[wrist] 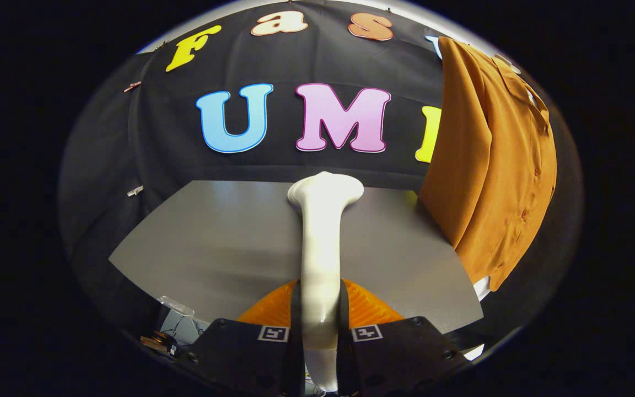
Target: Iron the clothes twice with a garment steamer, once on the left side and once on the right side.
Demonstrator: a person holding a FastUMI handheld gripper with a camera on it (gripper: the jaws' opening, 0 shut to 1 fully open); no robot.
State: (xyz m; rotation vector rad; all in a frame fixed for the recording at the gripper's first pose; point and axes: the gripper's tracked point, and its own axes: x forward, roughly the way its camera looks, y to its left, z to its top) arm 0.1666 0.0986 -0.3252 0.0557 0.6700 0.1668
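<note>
My gripper (320,309) is shut on the handle of a white garment steamer (322,242). The steamer stands up between the fingers, and its wider head (326,190) points away from me, above the grey table (213,242). An orange-brown button shirt (494,165) hangs against the black cloth wall, off to the right of the steamer head and well apart from it. Its lower hem reaches down past the table's right edge.
The grey table spreads out under and beyond the steamer. Black cloth (146,154) walls in the back and left. Some cables and small items (171,331) lie below the table's near left corner.
</note>
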